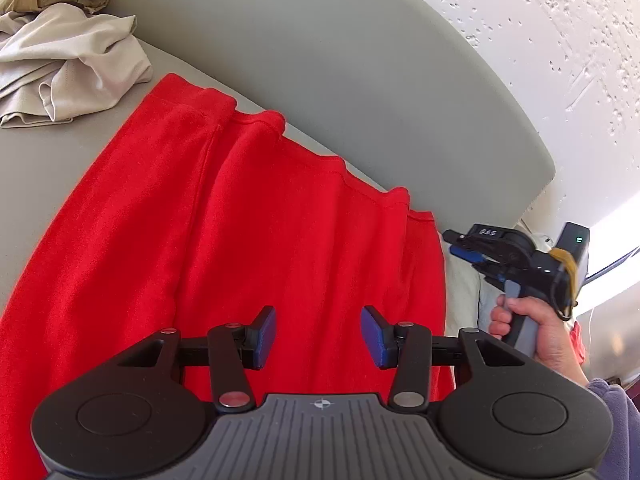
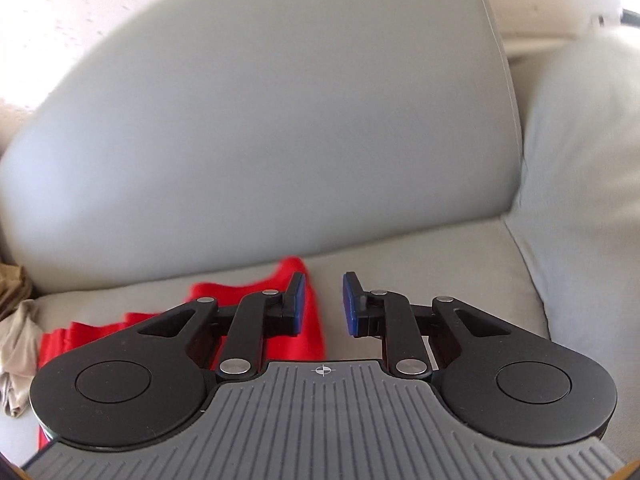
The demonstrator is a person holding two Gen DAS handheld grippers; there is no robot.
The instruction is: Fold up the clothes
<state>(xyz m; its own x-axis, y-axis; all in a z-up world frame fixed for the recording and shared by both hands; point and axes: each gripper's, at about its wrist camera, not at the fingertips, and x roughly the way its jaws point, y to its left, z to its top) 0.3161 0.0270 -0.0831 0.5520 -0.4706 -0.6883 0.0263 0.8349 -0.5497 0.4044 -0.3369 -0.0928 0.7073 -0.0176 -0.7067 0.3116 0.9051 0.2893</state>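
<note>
Left gripper (image 1: 318, 332) hung partly open, empty, over the flat red knit garment (image 1: 248, 232) on the grey sofa seat (image 1: 60, 168). Right gripper (image 2: 324, 304) had a narrower gap, nothing between the pads, just off the garment's right edge. Likely between folds; next needs an edge pinch. Only the left view showed the person's hand (image 1: 536, 332) and the crumpled beige clothes (image 1: 68, 68).
</note>
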